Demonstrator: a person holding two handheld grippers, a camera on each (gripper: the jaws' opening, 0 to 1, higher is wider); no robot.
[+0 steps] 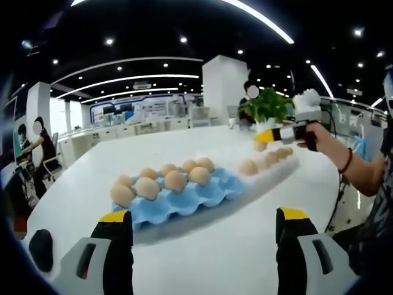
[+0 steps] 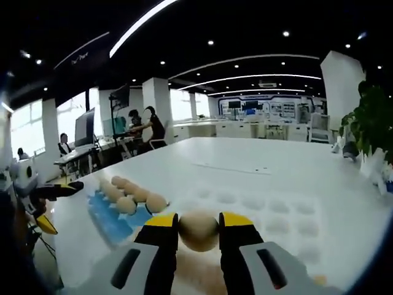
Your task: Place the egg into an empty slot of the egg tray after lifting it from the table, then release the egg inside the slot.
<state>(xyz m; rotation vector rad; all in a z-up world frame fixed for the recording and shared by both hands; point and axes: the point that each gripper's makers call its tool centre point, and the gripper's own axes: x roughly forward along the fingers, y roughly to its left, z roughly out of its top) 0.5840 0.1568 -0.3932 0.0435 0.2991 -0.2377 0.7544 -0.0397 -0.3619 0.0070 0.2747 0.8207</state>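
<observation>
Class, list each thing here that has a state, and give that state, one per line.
Right claw: shut on the egg, held above the table.
Left claw: open, holding nothing.
Blue egg tray: partly filled, front slots empty.
White tray: several eggs in it.

Could not read the egg (image 2: 199, 231) below its middle, hidden between the jaws; blue egg tray (image 2: 113, 222) partly cut by them.
</observation>
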